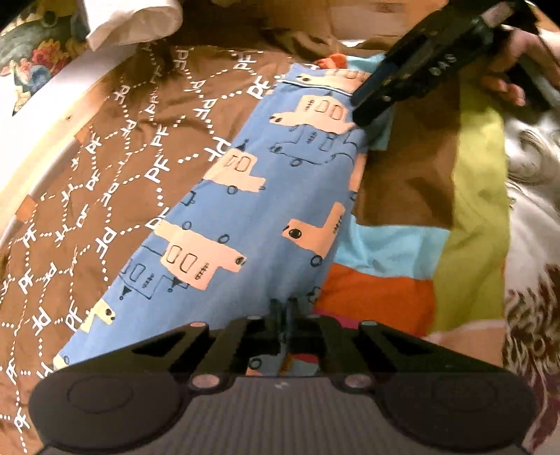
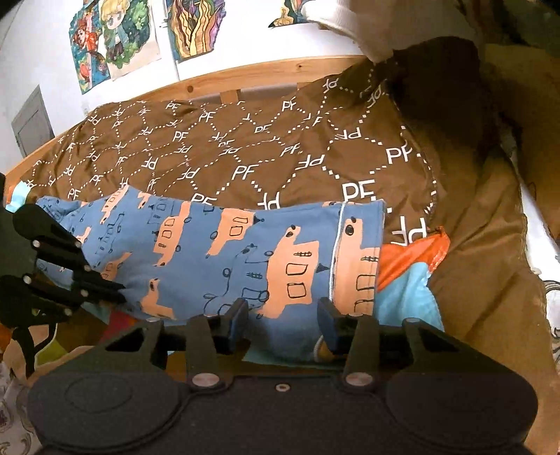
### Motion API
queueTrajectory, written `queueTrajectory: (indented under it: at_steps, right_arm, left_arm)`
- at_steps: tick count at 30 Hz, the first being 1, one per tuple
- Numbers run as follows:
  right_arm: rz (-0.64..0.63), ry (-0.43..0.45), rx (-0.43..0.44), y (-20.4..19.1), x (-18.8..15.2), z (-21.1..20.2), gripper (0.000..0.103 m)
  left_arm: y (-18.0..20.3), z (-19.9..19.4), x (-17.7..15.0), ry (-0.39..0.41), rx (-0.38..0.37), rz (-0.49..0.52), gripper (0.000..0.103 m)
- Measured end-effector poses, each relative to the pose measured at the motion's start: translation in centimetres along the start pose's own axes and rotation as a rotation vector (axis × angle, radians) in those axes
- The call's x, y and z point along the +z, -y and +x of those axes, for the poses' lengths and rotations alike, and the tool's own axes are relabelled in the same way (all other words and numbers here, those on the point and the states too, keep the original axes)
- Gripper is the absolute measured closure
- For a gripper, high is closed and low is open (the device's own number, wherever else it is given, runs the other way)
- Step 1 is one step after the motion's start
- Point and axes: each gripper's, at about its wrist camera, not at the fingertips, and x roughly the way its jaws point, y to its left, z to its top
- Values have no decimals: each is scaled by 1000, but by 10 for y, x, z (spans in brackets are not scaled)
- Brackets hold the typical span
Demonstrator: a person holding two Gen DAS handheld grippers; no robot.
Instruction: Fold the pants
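Blue pants [image 1: 252, 196] printed with peach vehicles lie stretched out, folded lengthwise, on a brown "PF" bedspread; they also show in the right wrist view [image 2: 224, 259]. My left gripper [image 1: 284, 315] is shut on the pants' edge at one end; it shows at the left of the right wrist view [image 2: 115, 292]. My right gripper [image 2: 283, 315] is open, its jaws wide apart over the near edge by the waistband end [image 2: 357, 252]. It shows from the side in the left wrist view [image 1: 364, 115].
The brown bedspread [image 2: 245, 150] covers the bed. A patchwork blanket in orange, cyan and lime [image 1: 392, 273] lies beside the pants. A wooden bed rail [image 2: 245, 77] and wall drawings [image 2: 115, 38] are behind. A white pillow [image 1: 133, 21] lies at the far corner.
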Motion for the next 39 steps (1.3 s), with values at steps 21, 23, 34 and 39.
queueTrajectory:
  at_steps: [21, 23, 34, 39]
  right_arm:
    - [-149, 30, -61, -39, 11, 2, 37]
    - [-154, 31, -14, -48, 18, 13, 37]
    - [-310, -28, 339, -137, 114, 139, 46]
    - [-451, -109, 262, -170, 118, 178, 95]
  left_arm:
    - [-179, -31, -74, 73, 310, -546, 53]
    - [-206, -18, -77, 36, 263, -595, 53]
    - [-253, 20, -88, -29, 75, -697, 99]
    - [-235, 5, -80, 10, 179, -588, 102]
